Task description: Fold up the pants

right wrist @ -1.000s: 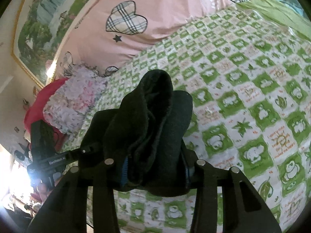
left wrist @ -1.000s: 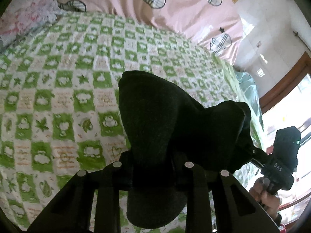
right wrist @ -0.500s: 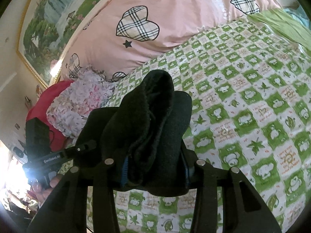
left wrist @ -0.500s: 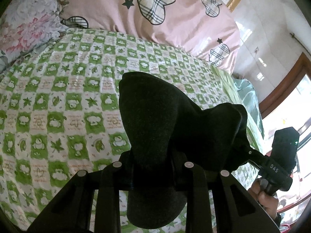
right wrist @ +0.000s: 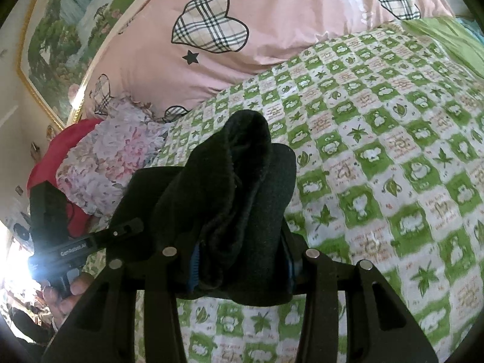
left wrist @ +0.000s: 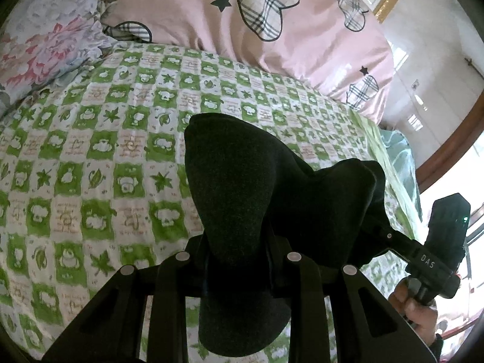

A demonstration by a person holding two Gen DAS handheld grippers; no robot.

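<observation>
The black pants (left wrist: pixel 242 199) hang bunched between both grippers, lifted above the green-and-white checked bedspread (left wrist: pixel 90 157). My left gripper (left wrist: pixel 237 260) is shut on one thick fold of the pants, which bulges up and spills over the fingers. In the right wrist view my right gripper (right wrist: pixel 239 260) is shut on another bundle of the black pants (right wrist: pixel 230 187), several layers thick, with blue pads showing at the sides. Each view shows the other gripper at its edge: the right gripper (left wrist: pixel 393 239) clamped on the cloth, the left gripper (right wrist: pixel 121 230) likewise.
A pink duvet with plaid hearts (left wrist: pixel 242 21) lies across the head of the bed. A floral pillow (left wrist: pixel 39 45) and a red cushion (right wrist: pixel 60 151) sit at one side. A framed landscape picture (right wrist: pixel 60 30) hangs on the wall. A person's hand (left wrist: pixel 420 308) holds the right gripper's handle.
Both grippers have travelled with the pants towards the head of the bed; the pink duvet and pillows have come further into both views. The grips look the same.
</observation>
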